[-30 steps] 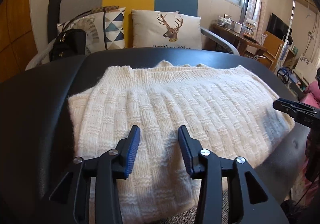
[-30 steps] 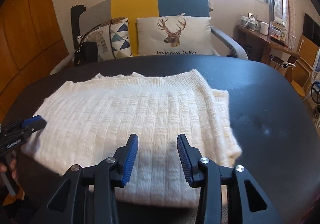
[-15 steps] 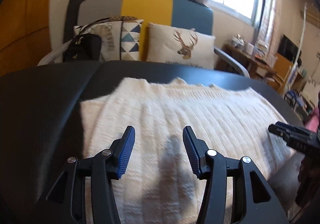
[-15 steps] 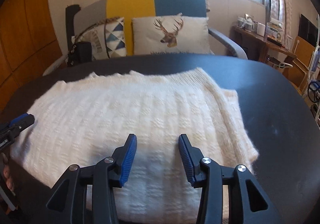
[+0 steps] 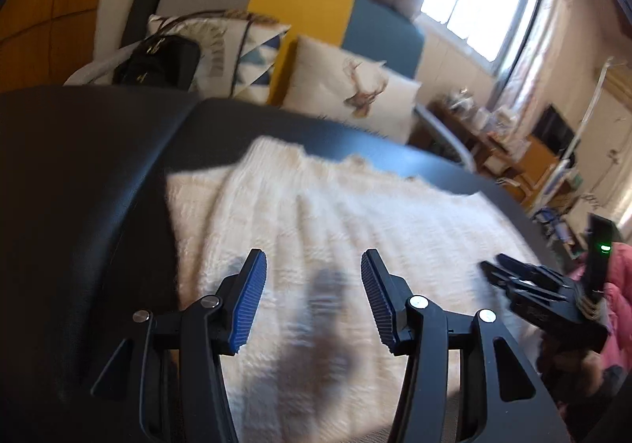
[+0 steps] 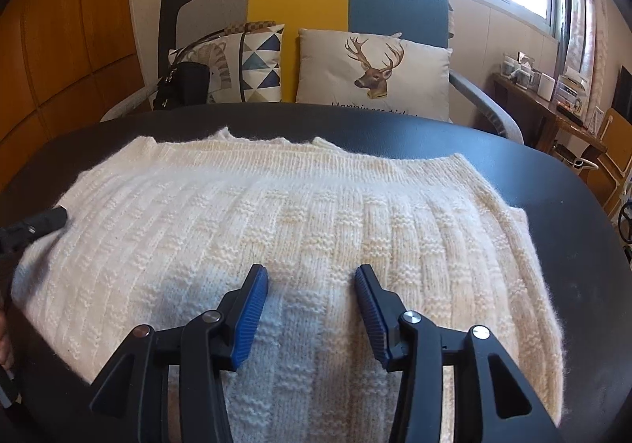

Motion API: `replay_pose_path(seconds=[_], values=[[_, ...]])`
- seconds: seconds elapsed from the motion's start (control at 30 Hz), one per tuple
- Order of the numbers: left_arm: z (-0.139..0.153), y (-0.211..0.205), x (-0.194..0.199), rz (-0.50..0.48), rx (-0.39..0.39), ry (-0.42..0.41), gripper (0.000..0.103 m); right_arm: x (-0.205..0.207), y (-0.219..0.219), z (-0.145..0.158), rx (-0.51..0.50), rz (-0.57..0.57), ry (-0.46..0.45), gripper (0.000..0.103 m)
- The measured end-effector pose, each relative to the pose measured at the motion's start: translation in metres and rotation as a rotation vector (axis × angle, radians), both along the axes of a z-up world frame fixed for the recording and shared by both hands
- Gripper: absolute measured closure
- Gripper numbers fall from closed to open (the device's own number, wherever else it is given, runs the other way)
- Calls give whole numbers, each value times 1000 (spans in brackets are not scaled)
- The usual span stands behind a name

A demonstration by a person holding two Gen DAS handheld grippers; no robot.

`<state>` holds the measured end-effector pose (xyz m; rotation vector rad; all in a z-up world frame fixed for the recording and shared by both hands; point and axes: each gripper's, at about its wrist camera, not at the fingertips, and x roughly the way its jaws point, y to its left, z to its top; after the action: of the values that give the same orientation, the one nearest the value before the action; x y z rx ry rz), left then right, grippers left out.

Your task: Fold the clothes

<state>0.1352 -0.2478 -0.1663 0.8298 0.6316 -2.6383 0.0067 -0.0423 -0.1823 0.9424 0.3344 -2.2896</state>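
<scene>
A dark, smooth bench [image 6: 493,151] with a rounded far edge carries a single cream knitted sweater [image 6: 300,214], lying flat and folded with its ribbed hem towards the far edge. The knit shows a pattern of raised vertical bands and small blocks. On the right side a lower folded layer juts out from under the top one. The sweater covers most of the near and middle surface; bare bench shows along the far edge and to the right. In the left wrist view the sweater [image 5: 355,214] is blurred, with bare bench [image 5: 87,182] left of it.
</scene>
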Motion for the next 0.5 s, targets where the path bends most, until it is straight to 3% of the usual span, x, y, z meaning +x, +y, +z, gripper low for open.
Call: replay_pose_path(seconds=[0.07, 0.17, 0.27, 0.4, 0.5], values=[[7, 4, 2, -28, -8, 16, 50, 8, -6, 11, -20, 27, 24, 56], [-2, 9, -5, -43, -12, -50, 50, 21, -20, 21, -41, 83, 50, 56], [-21, 10, -7, -19, -18, -119, 50, 33, -36, 12, -35, 140, 31, 56], [-18, 17, -5, -20, -74, -111, 50, 36, -47, -6, -5, 161, -11, 55], [-7, 24, -5, -20, -110, -96, 49, 34, -35, 6, -46, 133, -12, 56]])
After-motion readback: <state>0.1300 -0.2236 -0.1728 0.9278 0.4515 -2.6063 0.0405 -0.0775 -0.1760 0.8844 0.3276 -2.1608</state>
